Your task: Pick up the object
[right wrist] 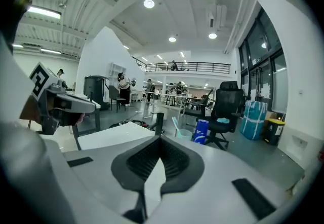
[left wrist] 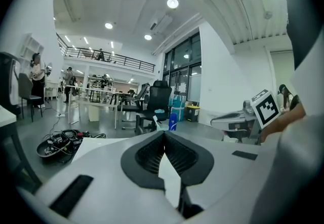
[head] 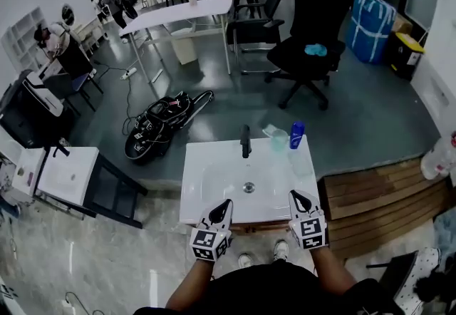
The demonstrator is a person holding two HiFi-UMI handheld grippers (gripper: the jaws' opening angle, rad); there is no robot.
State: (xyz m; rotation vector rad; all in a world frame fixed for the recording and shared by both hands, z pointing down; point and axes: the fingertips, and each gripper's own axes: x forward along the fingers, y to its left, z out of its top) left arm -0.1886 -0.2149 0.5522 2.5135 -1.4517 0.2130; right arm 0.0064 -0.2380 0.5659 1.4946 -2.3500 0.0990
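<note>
A white sink basin point(head: 214, 192) with a black faucet point(head: 245, 141) stands in front of me. On its far right corner are a blue bottle point(head: 296, 134) and a clear cup point(head: 278, 139). My left gripper point(head: 227, 203) hovers over the near left rim and my right gripper point(head: 293, 194) over the near right rim. Both are shut with nothing between the jaws. In the left gripper view the tips point(left wrist: 164, 134) meet below the distant bottle point(left wrist: 173, 121). In the right gripper view the closed tips point(right wrist: 161, 139) lie just below the faucet point(right wrist: 159, 123), with the cup point(right wrist: 185, 133) and bottle point(right wrist: 202, 131) to its right.
A black office chair point(head: 308, 35) stands behind the basin. A black bag with cables point(head: 160, 125) lies on the floor at the back left. Wooden steps point(head: 377, 199) are at the right and a small white table point(head: 68, 174) at the left.
</note>
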